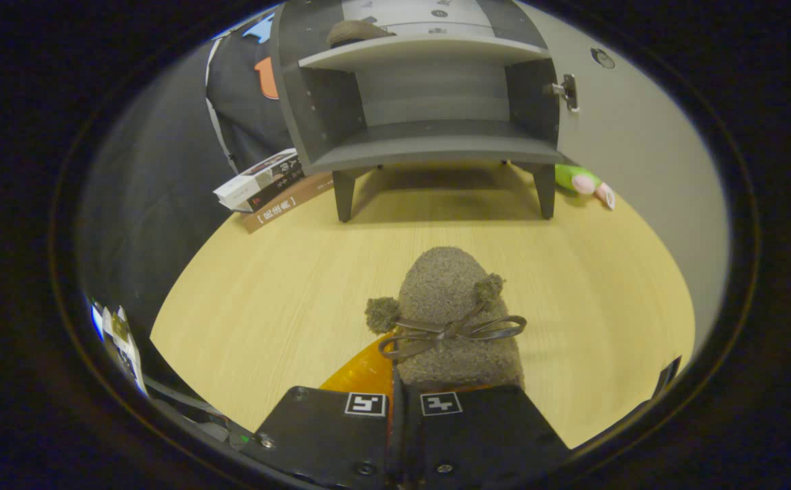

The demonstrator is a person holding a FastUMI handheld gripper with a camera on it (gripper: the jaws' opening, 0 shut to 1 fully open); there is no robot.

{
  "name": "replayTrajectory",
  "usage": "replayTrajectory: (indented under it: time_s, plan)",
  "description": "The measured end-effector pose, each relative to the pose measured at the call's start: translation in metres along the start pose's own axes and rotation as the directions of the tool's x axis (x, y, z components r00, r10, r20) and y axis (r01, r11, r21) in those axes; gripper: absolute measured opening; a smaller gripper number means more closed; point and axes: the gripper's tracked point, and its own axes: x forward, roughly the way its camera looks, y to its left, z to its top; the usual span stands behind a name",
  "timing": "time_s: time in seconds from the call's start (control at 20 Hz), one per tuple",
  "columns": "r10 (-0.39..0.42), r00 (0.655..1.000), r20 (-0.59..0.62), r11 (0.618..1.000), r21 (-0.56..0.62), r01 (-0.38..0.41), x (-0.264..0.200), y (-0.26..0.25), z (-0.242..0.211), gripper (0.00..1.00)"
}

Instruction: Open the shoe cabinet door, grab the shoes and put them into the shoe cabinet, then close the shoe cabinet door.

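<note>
A brown fuzzy shoe (pixel 446 313) with a thin bow and two pom-poms juts forward from my gripper (pixel 395 403), toe pointing at the cabinet. The fingers stand almost together, shut on the shoe's heel edge, where an orange part shows. Beyond the shoe stands the grey shoe cabinet (pixel 429 144) on short legs, its door (pixel 640 143) swung open to the right. Its lower shelf is bare. A second brown shoe (pixel 354 31) lies on the upper shelf, at the left.
The cabinet stands on a light wooden tabletop (pixel 266 292). A stack of books (pixel 266 184) lies left of the cabinet's front leg. A green and pink soft toy (pixel 582 184) lies by the right leg, under the open door.
</note>
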Motion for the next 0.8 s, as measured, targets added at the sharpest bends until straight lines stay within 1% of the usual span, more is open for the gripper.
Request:
replayTrajectory:
  time_s: [0.2, 0.35, 0.6, 0.8]
  plan:
    - [-0.003, 0.995, 0.096, 1.0, -0.025, 0.005, -0.043, 0.007, 0.043, 0.06]
    - [-0.004, 0.983, 0.182, 0.999, -0.049, 0.013, -0.079, 0.016, 0.083, 0.06]
    - [0.002, 0.947, 0.321, 0.996, -0.087, 0.028, -0.138, 0.035, 0.154, 0.06]
    - [-0.002, 0.915, 0.403, 0.995, -0.094, 0.043, -0.17, 0.047, 0.206, 0.06]
